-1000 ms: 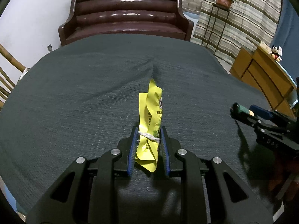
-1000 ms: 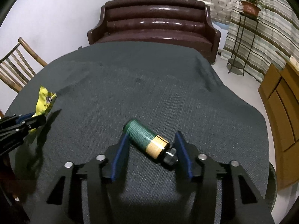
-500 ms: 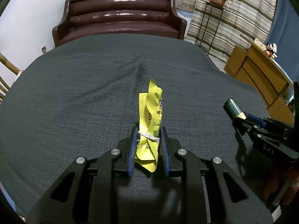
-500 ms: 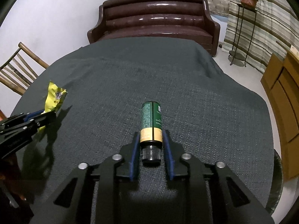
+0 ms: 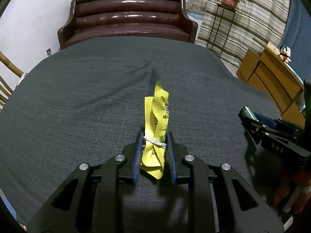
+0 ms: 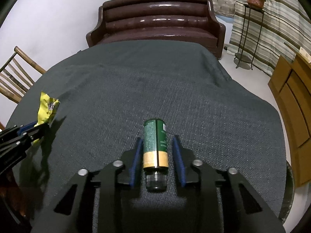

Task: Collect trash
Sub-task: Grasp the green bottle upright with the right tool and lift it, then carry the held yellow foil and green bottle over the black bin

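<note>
Two grippers, each with one piece of trash. The left gripper (image 5: 155,136) is clamped on a yellow snack wrapper (image 5: 157,114) at its waist, where a turn of white string (image 5: 155,142) cinches the film. The blue pads press on both sides of the bunched part. The crumpled top stands up toward the brown sofa (image 5: 126,19) and a short tail hangs on the side away from it.

The wrapper is judged very light, soft and crushable. The film may be slick, so the tied waist is the sound place to hold, since the thickness there gives the pads something to bite.

The right gripper (image 6: 157,138) has its jaws closing onto a small green bottle (image 6: 155,137) with a tan band and a dark cap. The bottle lies along the fingers, base toward the sofa and cap toward the hand. It is judged rigid, light and smooth-walled, so it could roll or slide lengthwise. The pads should therefore bear squarely on the cylinder's middle, not on the narrow cap.

Both tools pitch steeply downward over the dark cloth (image 5: 77,97) covering the table, and both point toward the sofa. From the left camera, the right gripper sits off to the side, level with its partner and no nearer the sofa. Whether the bottle rests on the cloth cannot be told. No bin is in view.
</note>
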Available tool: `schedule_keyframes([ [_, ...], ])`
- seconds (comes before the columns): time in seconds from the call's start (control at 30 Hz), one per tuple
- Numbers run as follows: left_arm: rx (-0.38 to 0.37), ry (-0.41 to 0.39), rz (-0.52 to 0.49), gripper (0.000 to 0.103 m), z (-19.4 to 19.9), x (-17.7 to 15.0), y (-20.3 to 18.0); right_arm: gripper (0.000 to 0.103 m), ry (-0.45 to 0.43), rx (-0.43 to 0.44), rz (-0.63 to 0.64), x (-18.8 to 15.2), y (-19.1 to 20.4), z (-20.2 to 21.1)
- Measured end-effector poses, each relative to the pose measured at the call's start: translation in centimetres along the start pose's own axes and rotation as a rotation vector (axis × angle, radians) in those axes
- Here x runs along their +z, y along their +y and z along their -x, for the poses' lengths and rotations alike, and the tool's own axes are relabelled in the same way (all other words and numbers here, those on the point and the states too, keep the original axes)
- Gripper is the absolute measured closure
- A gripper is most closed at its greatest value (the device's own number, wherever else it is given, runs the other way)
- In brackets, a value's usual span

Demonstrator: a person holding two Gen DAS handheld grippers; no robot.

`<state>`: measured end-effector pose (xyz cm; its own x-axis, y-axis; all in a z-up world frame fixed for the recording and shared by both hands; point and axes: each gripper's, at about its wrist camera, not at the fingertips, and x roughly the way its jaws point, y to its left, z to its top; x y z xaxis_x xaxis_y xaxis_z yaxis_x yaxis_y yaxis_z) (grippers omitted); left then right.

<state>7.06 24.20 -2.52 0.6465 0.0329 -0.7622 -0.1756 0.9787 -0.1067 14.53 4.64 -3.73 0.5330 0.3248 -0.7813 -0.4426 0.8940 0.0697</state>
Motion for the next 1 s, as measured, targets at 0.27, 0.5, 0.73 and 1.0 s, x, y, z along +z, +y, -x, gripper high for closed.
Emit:
schedule_keyframes([
  [0.27, -0.006, -0.001, -0.004, 0.080, 0.1, -0.2, -0.3, 0.078, -0.019, -0.014, -0.019, -1.0, -0.3, 1.3],
  [0.5, -0.015, -0.015, -0.040, 0.080, 0.6, -1.3, -2.0, 0.078, -0.062, -0.043, -0.054, -2.5, -1.5, 3.8],
  [0.73, -0.068, -0.023, -0.079, 0.080, 1.5, -2.5, -4.9, 0.078, -0.098, -0.080, -0.099, -4.6, -3.1, 6.5],
  [1.0, -0.136, -0.049, -0.146, 0.080, 2.7, -3.5, -9.7, 0.078, -0.140, -0.135, -0.172, -6.7, -6.6, 9.4],
])
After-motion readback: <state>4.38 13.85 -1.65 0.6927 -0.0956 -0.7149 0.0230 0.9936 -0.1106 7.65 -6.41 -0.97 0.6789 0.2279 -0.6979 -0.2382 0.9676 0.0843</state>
